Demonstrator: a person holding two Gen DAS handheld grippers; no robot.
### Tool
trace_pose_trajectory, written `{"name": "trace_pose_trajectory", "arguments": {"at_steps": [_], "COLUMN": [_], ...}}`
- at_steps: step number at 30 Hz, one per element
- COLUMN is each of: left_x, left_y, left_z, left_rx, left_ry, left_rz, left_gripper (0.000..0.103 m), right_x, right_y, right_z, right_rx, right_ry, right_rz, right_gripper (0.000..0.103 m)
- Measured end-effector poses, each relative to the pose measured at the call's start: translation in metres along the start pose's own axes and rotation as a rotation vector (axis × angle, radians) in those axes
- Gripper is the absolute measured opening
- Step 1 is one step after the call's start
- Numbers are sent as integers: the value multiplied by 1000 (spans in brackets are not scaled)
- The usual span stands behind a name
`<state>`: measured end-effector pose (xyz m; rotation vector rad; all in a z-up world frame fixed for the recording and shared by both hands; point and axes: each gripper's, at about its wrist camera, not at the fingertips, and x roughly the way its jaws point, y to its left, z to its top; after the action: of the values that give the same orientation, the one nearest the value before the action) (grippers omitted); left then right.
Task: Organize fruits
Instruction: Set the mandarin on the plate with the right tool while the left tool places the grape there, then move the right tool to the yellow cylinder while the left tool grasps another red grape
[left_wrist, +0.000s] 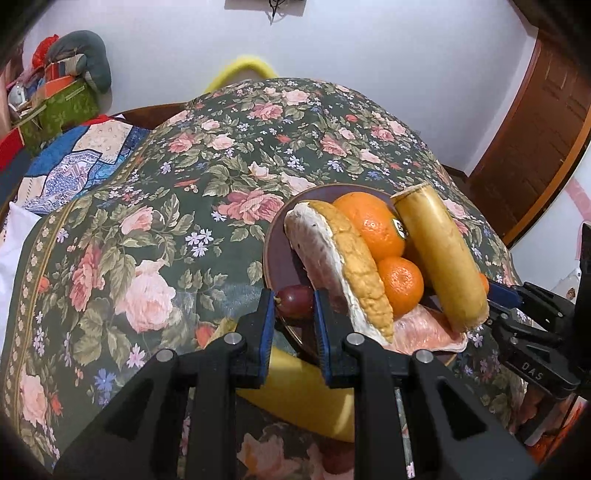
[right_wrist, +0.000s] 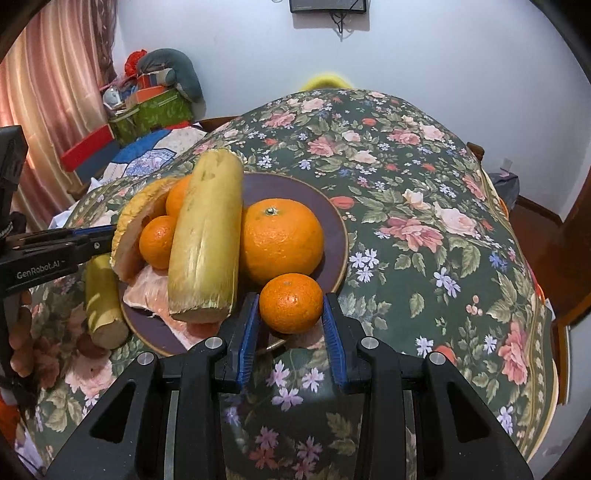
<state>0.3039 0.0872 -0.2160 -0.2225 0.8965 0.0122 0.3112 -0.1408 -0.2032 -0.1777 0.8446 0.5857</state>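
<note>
A dark purple plate (left_wrist: 280, 258) (right_wrist: 332, 221) on the floral tablecloth holds a large orange (left_wrist: 371, 223) (right_wrist: 280, 240), small tangerines (left_wrist: 400, 286) (right_wrist: 159, 247), a pomelo peel wedge (left_wrist: 354, 273) (right_wrist: 127, 229), pink pomelo flesh (left_wrist: 424, 328) and a yellow sugarcane piece (left_wrist: 443, 258) (right_wrist: 207, 240). My left gripper (left_wrist: 294, 306) has its jaws on either side of a red grape (left_wrist: 295, 301) at the plate's near rim, with small gaps. My right gripper (right_wrist: 290, 314) is open around a small tangerine (right_wrist: 290, 302) on the plate's near edge.
A second sugarcane piece (left_wrist: 306, 395) (right_wrist: 103, 306) lies on the cloth beside the plate. More red grapes (right_wrist: 88, 347) lie near it. Boxes and cushions (right_wrist: 155, 99) are piled at the far left. A wooden door (left_wrist: 535, 147) is at the right.
</note>
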Motion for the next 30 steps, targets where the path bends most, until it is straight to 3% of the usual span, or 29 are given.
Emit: {"name": "trace_pose_trajectory", "arguments": {"at_steps": [8, 13, 17, 19, 21, 23, 26, 30], "left_x": [7, 7, -2, -9, -15, -23, -30, -41], "left_y": [-2, 0, -1, -4, -6, -7, -5, -5], "left_z": [0, 0, -4, -7, -10, -14, -20, -32], "left_rx": [15, 6, 8, 16, 18, 14, 3, -27], "left_ry": [20, 20, 0, -17, -35, -53, -44, -45], "left_rz": [18, 30, 43, 57, 67, 95, 67, 58], "left_gripper": [21, 27, 32, 35, 49, 54, 66, 67], "right_x": [1, 1, -4, -8, -12, -17, -24, -35], "right_y": [0, 0, -1, -2, -2, -4, -7, -7], "right_z": [0, 1, 0, 0, 0, 0, -1, -5], "right_rx": [-16, -20, -11, -7, -4, 4, 12, 27], "right_ry": [1, 6, -7, -17, -23, -29, -37, -51], "right_rz": [4, -2, -7, -14, -20, -22, -36, -35], "right_gripper": [32, 32, 41, 45, 46, 48, 48, 49]}}
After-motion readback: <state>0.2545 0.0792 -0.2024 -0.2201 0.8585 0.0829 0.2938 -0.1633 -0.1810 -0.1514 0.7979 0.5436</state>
